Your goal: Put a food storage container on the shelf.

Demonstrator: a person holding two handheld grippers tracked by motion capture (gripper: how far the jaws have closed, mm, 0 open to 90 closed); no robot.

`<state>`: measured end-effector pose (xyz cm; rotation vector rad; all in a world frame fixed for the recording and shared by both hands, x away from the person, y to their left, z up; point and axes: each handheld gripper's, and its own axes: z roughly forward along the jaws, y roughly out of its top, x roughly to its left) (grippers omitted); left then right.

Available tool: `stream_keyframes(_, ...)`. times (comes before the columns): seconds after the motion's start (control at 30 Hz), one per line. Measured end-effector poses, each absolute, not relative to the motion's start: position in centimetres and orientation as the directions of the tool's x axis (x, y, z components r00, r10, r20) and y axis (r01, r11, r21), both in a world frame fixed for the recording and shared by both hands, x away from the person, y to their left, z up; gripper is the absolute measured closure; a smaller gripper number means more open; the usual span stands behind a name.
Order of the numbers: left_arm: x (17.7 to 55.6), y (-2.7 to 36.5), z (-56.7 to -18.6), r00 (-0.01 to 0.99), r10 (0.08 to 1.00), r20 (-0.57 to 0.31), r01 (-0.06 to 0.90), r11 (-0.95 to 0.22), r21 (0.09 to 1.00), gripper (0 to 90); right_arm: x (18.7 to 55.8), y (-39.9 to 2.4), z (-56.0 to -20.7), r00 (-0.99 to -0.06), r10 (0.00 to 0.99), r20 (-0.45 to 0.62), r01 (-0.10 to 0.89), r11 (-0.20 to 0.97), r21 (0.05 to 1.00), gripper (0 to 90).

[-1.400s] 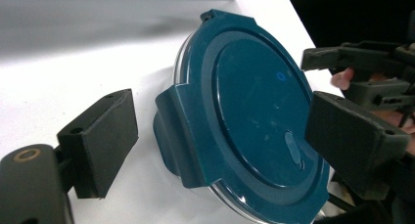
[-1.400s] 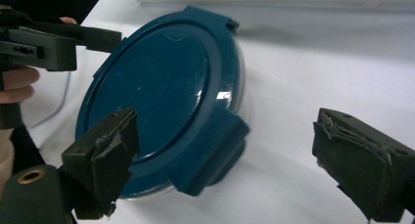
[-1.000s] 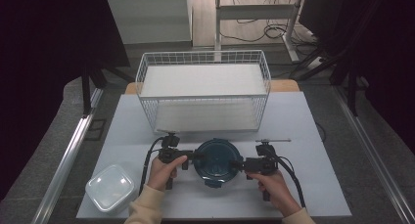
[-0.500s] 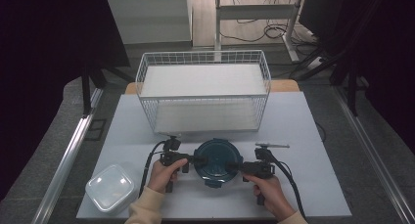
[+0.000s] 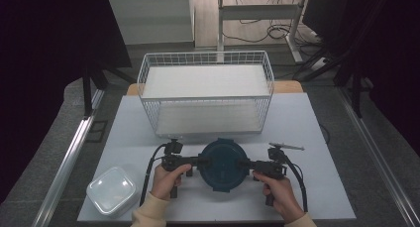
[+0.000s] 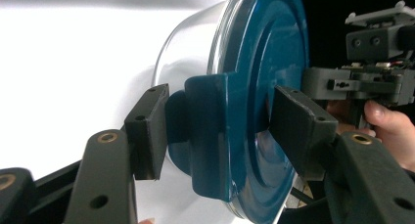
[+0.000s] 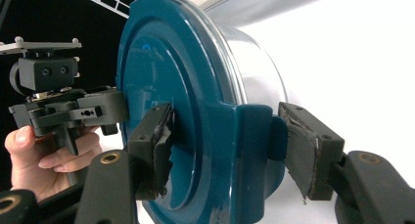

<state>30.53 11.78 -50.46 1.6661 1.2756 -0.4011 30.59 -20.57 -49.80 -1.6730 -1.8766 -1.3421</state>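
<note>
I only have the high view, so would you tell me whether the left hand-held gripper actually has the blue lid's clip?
Observer: Yes. The left hand-held gripper has just been closing, and its pads touch both sides of the lid at its clip.
Operator: And the right one?
Observer: The right hand-held gripper has likewise just been closing, onto the opposite clip.
Operator: What sits under the lid?
Observer: A clear round container.

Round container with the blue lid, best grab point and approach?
Take the blue lid by its two clip tabs, one tool from each side, level with the table. The tabs fold down over the rim and stand proud of the round clear wall, so flat pads find faces there. The left tool and right tool already straddle one each.
</note>
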Motion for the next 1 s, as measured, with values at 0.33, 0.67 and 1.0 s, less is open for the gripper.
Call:
stream_keyframes(0.33, 29.9, 11.0, -48.6, 0.439, 0.537, -0.721, 0.842, 0.034, 0.538, 43.8, 30.6, -21.8, -47.6, -0.368, 0.622, 0.691, 0.846, -0.085, 0.527, 40.4)
stream_keyframes(0.67, 30.1, 11.1, -45.2, 0.484, 0.552, -0.679, 0.799, 0.039, 0.600, 43.9, 31.4, -21.6, -44.4, -0.454, 0.608, 0.651, 0.794, -0.055, 0.605, 40.4)
stream_keyframes(1.0, 31.6, 10.7, -40.8, 0.526, 0.558, -0.642, 0.752, 0.048, 0.658, 43.8, 33.3, -22.0, -39.6, -0.534, 0.605, 0.590, 0.730, -0.022, 0.683, 40.5)
